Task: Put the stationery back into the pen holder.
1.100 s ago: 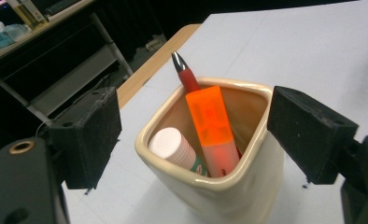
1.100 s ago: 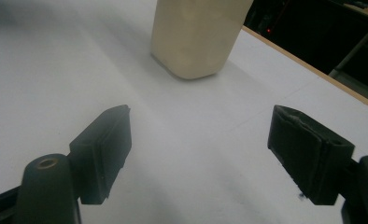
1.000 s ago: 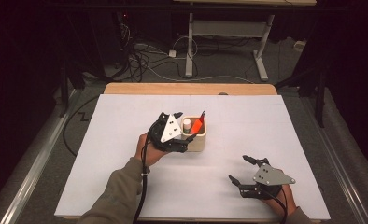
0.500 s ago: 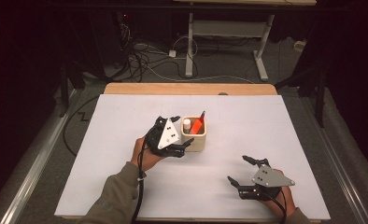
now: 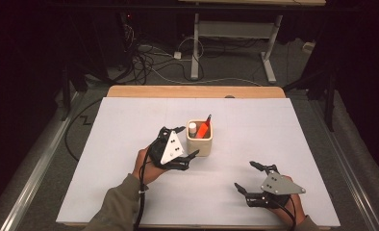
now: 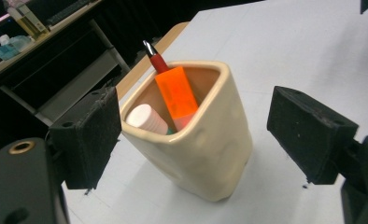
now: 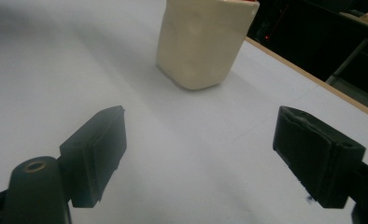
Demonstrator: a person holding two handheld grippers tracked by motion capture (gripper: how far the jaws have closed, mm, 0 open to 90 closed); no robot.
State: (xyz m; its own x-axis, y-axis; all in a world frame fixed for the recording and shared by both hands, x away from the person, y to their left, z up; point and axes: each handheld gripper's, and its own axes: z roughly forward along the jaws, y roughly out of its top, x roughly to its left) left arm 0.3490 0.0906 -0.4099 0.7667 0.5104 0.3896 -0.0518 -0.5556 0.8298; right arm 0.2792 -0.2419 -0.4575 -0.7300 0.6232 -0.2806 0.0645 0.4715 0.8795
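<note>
- Left claw (image 6: 191,140): we see its jaws apart, flanking the cup (image 6: 196,154), one pad at the rim
- Cup: upright mid-worktop (image 5: 130,125), holding a marker (image 6: 176,95)
- Right claw (image 7: 201,154): jaws apart, well short of the cup

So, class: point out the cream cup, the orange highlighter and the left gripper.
cream cup (image 6: 205,158), left gripper view, front wall.
orange highlighter (image 6: 176,95), left gripper view, flat orange body.
left gripper (image 5: 182,142), high view, midway between its fingertips.

Left tool (image 5: 186,142) now off cup (image 5: 200,143)
</note>
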